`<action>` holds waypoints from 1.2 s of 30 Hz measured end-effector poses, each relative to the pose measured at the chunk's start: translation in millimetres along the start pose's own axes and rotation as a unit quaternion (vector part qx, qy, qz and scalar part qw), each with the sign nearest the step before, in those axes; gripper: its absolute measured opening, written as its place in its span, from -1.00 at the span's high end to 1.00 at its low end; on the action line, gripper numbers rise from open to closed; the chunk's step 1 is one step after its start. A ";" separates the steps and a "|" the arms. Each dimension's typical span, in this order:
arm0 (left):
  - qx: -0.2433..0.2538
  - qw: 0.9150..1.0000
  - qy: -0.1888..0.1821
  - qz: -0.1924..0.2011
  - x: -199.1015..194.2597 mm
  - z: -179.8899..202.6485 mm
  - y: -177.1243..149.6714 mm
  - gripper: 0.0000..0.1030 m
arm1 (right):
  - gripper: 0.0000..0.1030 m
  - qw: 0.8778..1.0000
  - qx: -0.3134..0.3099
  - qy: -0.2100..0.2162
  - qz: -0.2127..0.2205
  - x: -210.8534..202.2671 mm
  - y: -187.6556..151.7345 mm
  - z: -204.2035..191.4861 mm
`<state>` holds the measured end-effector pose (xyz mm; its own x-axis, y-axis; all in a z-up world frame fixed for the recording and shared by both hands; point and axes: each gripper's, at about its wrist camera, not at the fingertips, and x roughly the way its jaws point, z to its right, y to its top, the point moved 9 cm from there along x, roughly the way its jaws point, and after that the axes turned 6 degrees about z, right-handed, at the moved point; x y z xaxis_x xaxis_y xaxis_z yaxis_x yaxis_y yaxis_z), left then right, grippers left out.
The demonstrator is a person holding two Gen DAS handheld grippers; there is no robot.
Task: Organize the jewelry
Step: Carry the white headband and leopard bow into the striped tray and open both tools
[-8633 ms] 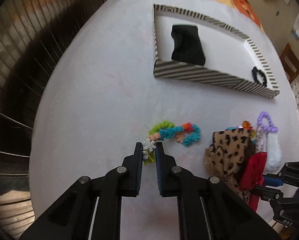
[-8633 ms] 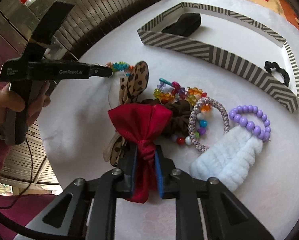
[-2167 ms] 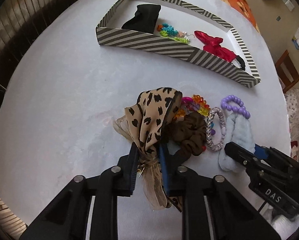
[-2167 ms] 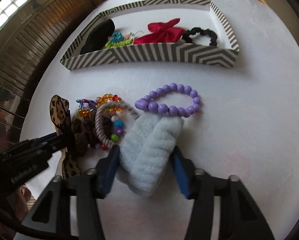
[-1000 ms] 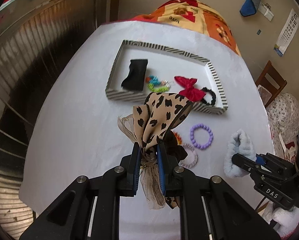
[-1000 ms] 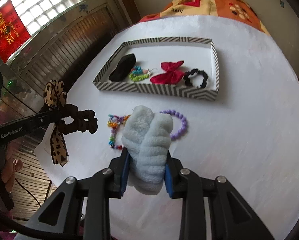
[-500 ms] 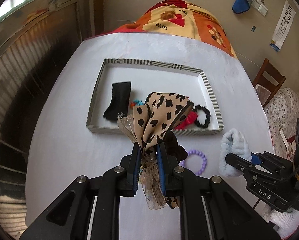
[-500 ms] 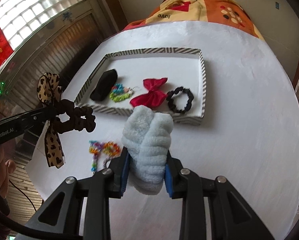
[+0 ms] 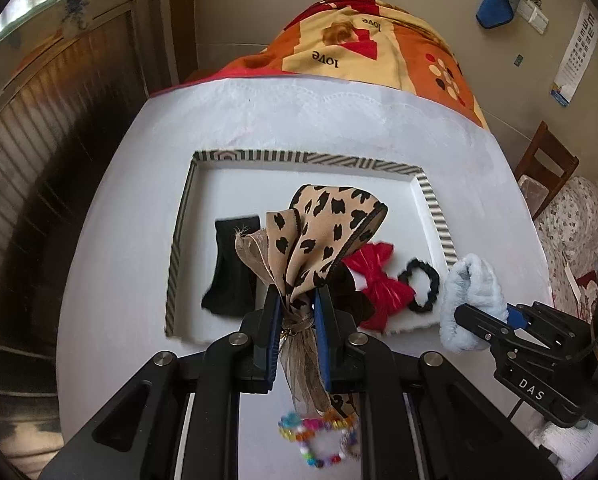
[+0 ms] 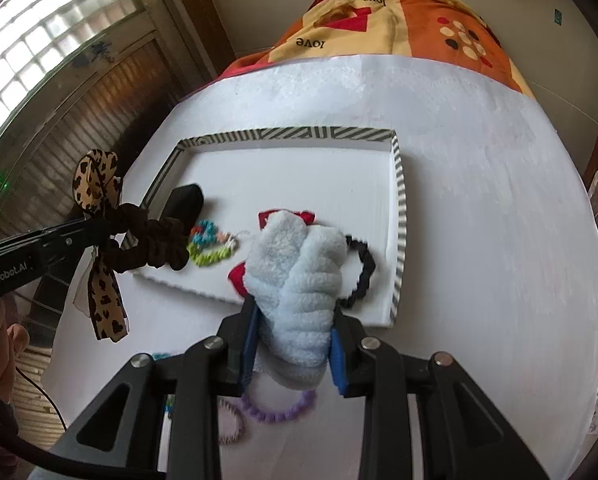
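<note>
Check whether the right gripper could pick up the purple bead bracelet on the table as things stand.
Probably not yet: the right gripper is shut on the fluffy white headband, so it has no free grip. The purple bead bracelet itself lies uncovered on the table just below it.

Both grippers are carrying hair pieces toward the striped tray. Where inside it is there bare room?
The far half of the striped tray, from its far rim to the items, is bare. The near strip is crowded: black cloth, colourful braided piece, red bow, black scrunchie.

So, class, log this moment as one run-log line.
left hand-held gripper: holds leopard bow scrunchie | right hand-held gripper: holds fluffy headband | both above striped tray
</note>
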<state>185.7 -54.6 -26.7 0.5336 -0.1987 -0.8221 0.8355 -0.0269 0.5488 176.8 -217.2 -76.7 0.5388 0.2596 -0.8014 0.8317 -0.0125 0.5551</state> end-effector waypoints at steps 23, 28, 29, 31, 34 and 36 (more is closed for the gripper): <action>0.016 0.999 -0.045 -0.017 61.6 21.5 59.6 0.87 | 0.40 0.999 0.021 -0.033 0.000 44.8 62.8 20.1; 0.018 0.998 -0.060 -0.027 83.2 34.8 67.3 0.87 | 0.40 0.999 0.024 -0.034 -0.011 63.4 71.6 29.2; 0.017 0.997 -0.063 -0.031 89.2 37.6 68.5 0.87 | 0.40 0.999 0.021 -0.036 -0.015 68.8 73.0 31.6; 0.017 0.997 -0.068 -0.036 98.8 41.6 70.1 0.87 | 0.40 0.999 0.018 -0.041 -0.025 79.3 74.8 36.6; 0.017 0.996 -0.069 -0.045 115.5 45.5 70.0 0.87 | 0.40 0.998 0.010 -0.050 -0.038 93.0 74.7 43.8; 0.017 0.996 -0.069 -0.052 126.6 46.3 67.8 0.87 | 0.40 0.997 0.008 -0.055 -0.045 100.7 73.3 47.7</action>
<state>303.8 -127.0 -86.6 0.4183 -0.3265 -0.8476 0.8794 -0.0879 0.4679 298.4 -238.1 -127.3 0.4726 0.1521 -0.8681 0.8789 -0.0095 0.4768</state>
